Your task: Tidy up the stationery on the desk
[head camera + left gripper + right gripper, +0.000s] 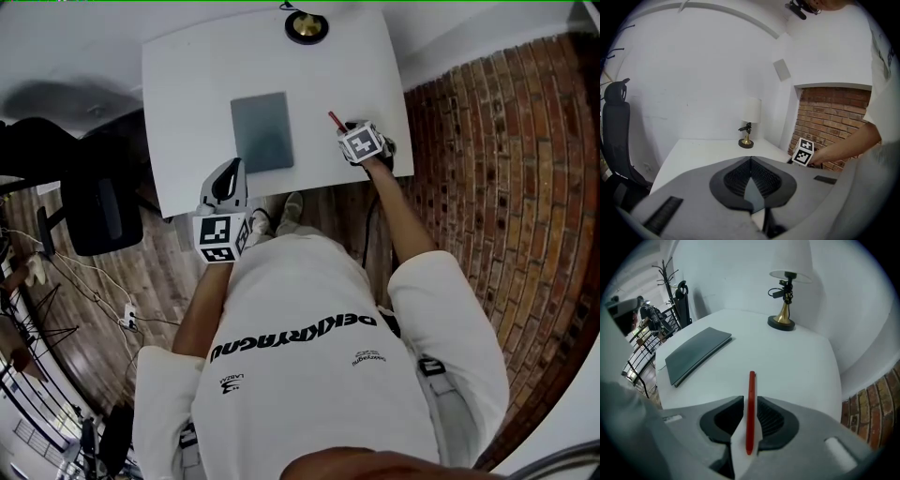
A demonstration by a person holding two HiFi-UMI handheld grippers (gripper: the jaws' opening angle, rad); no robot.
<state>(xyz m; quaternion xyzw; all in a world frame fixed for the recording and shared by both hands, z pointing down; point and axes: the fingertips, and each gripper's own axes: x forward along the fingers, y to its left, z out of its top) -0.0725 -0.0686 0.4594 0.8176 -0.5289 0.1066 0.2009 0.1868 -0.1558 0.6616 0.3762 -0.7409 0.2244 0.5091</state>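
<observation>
A red pen (751, 399) lies lengthwise between the jaws of my right gripper (750, 420), whose pads press on both of its sides; its tip sticks out over the white desk (797, 366). In the head view the right gripper (343, 128) points steeply down near the desk's right front part, with the red pen (333, 119) showing just beyond it. A dark grey notebook (262, 131) lies flat in the middle of the desk. My left gripper (228, 173) hangs at the desk's front edge, below the notebook, shut with nothing in it (751, 176).
A brass-footed table lamp (307, 26) stands at the desk's far edge. A black office chair (94, 202) is left of the desk. A brick wall (506, 169) runs along the right. Wooden floor lies below the front edge.
</observation>
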